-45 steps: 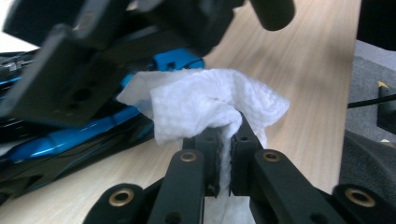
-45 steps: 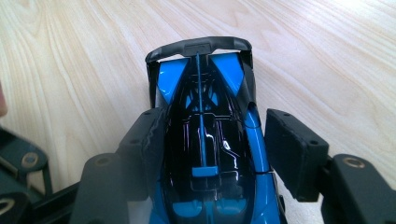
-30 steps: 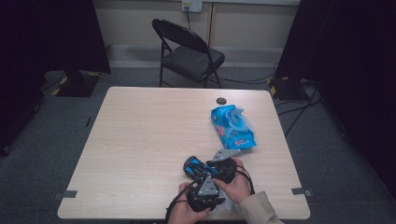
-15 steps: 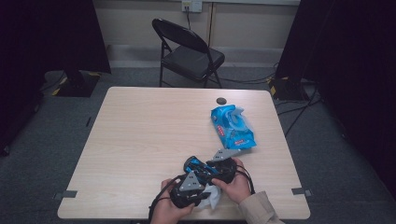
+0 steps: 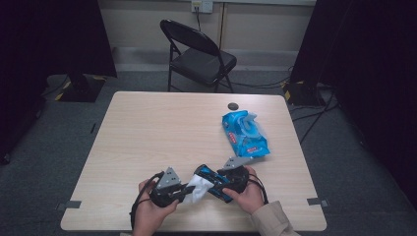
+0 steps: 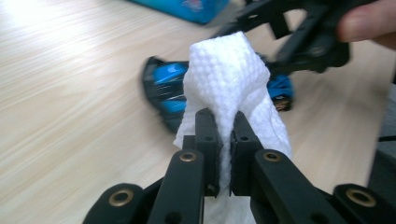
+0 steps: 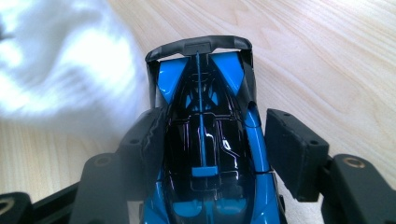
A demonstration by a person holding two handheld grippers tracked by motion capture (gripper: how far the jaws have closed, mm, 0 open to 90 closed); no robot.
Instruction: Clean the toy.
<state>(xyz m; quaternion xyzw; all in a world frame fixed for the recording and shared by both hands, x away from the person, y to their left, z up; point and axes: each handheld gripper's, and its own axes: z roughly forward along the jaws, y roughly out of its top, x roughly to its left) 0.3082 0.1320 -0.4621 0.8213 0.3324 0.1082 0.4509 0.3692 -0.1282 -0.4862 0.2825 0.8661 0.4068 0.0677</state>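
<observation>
Right tool [image 7: 210, 154] clamps blue toy race car [image 7: 205, 140] steady near bench front edge; left tool [image 6: 224, 140] pinches white wipe [image 6: 229, 84] against car for cleaning. Wipes pack [image 5: 244, 133] waits near right edge.

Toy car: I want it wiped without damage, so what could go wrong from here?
The right tool grips the toy car by its sides; a hard wipe could twist it loose. The thin rear wing could snag the white wipe, pinched at one fold by the left tool.
</observation>
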